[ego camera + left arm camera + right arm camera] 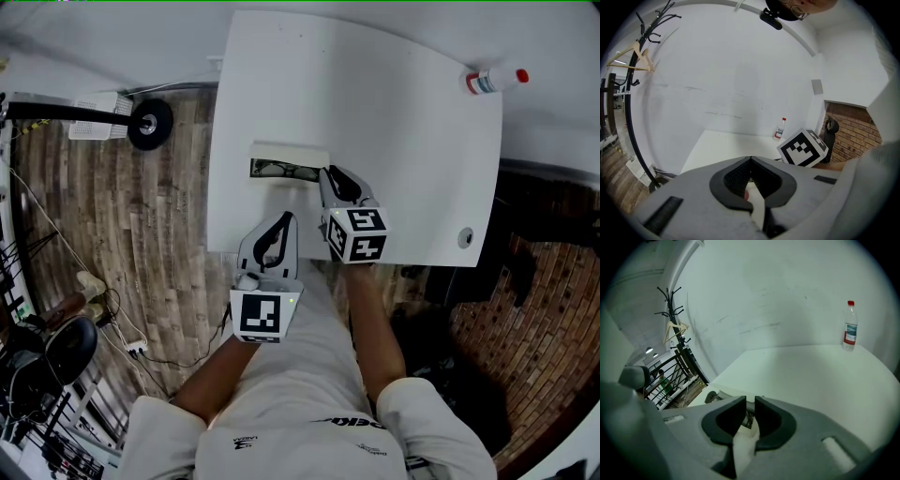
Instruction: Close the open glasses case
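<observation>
You're holding the left gripper over the near table edge. Its jaws are meeting at the tips and gripping nothing. It's sitting back from the work.

The glasses case is lying straight ahead of that gripper, a little way up the table. It's open, with the lid up on the far side and the glasses showing inside.

You're parking the right gripper with its tips at the case's right end. I can't tell if it's touching. Its jaws are standing a narrow slit apart with nothing between them; the case is only showing beyond the gap.

My read: you're lining up, and the closing itself isn't starting yet. The next move is calling for a tip going over or behind the lid's top edge, then drawing it toward you and down until it seats. The left gripper is looking free to come forward and pin the near side of the base. The tabletop is looking slick, so the case is likely sliding if you push without bracing. Check that the glasses aren't sticking up under the lid.

The table is plain white. The only other things on it are a bottle well off beyond the right gripper at the far right corner and a cable hole to that gripper's right. Off the left gripper's side there's wood flooring and a coat rack with a hanger on it. White walls are running behind the table. Brick-pattern flooring is lying off the right gripper's side.
</observation>
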Available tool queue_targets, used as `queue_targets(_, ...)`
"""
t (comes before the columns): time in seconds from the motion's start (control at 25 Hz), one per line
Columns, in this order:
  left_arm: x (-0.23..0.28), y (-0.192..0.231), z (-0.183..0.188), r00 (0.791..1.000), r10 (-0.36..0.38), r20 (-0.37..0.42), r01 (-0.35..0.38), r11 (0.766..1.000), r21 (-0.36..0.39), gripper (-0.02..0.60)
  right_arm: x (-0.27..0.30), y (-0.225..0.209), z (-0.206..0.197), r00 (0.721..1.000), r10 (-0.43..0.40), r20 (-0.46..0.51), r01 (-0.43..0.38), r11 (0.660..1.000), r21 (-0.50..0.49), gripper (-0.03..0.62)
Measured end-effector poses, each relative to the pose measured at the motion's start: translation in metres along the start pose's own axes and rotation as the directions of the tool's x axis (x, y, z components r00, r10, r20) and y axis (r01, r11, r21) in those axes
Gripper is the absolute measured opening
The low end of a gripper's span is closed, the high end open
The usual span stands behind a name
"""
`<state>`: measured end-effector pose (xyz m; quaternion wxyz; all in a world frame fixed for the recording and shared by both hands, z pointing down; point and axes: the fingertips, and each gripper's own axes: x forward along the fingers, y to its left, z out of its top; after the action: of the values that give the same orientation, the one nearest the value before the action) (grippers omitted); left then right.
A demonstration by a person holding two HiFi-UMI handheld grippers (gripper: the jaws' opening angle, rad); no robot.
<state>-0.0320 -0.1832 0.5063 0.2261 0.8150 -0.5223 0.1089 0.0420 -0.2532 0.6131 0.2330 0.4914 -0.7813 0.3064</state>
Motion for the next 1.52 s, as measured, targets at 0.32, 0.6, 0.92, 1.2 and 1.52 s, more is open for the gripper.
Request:
queue_targets(0.32, -0.003, 0.005, 0.002, 1.0, 0.006, 0.005, -0.006, 1.0, 0.0, -0.002, -0.001, 0.003, -0.003, 1.0, -0.002, -0.008, 0.002, 1.0, -0.006, 0.054)
queue_targets(0.6, -0.005, 0.008, 0.002, 1.0, 0.015, 0.004, -0.015, 1.0, -0.002, -0.002, -0.005, 0.004, -0.011, 1.0, -0.002, -0.017, 0.002, 1.0, -0.009, 0.054)
queue_targets(0.92, -0.005, 0.006, -0.002, 1.0, 0.01, 0.007, -0.01, 1.0, -0.008, -0.002, -0.006, 0.005, -0.018, 1.0, -0.001, -0.025, 0.001, 1.0, -0.008, 0.054)
queue_targets(1.2, -0.008, 0.009, -0.005, 1.0, 0.012, 0.004, -0.012, 1.0, -0.008, -0.003, -0.007, 0.007, -0.022, 1.0, 0.001, -0.025, -0.001, 1.0, 0.006, 0.055)
queue_targets(1.52, -0.012, 0.006, -0.004, 1.0, 0.01, 0.011, -0.01, 1.0, -0.01, -0.002, -0.01, 0.008, -0.034, 0.999, -0.002, -0.035, 0.003, 1.0, 0.016, 0.052)
